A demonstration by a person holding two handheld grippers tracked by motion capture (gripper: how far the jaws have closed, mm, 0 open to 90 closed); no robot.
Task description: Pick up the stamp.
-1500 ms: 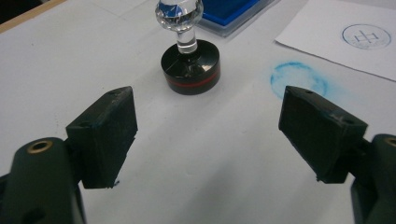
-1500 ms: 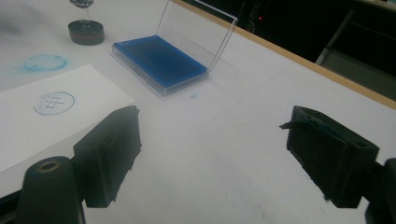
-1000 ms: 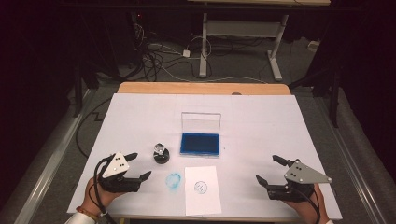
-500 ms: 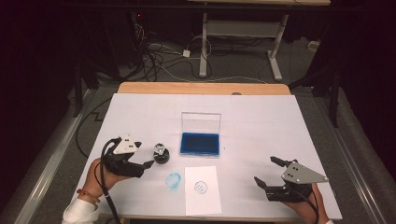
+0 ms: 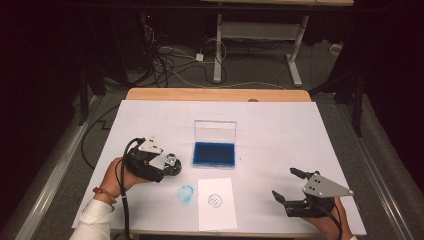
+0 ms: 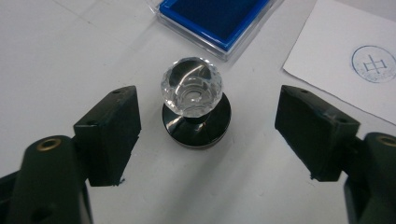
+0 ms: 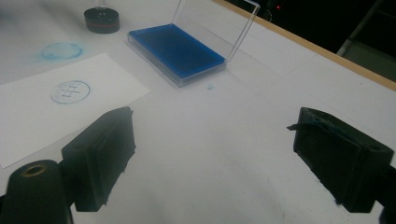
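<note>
While its jaws are closing in, still apart, the left gripper [image 6: 205, 135] should be centring on the stamp [image 6: 196, 109]'s crystal knob.

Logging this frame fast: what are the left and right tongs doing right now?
Left tongs: open, just been closing, pads either side of the stamp, not touching it.
Right tongs: open, empty, above bare table.

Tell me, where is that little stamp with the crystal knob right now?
In the high view the stamp stands on the table's left half, just left of the blue ink pad. The left gripper view shows it upright between the left gripper's open jaws, untouched.
</note>
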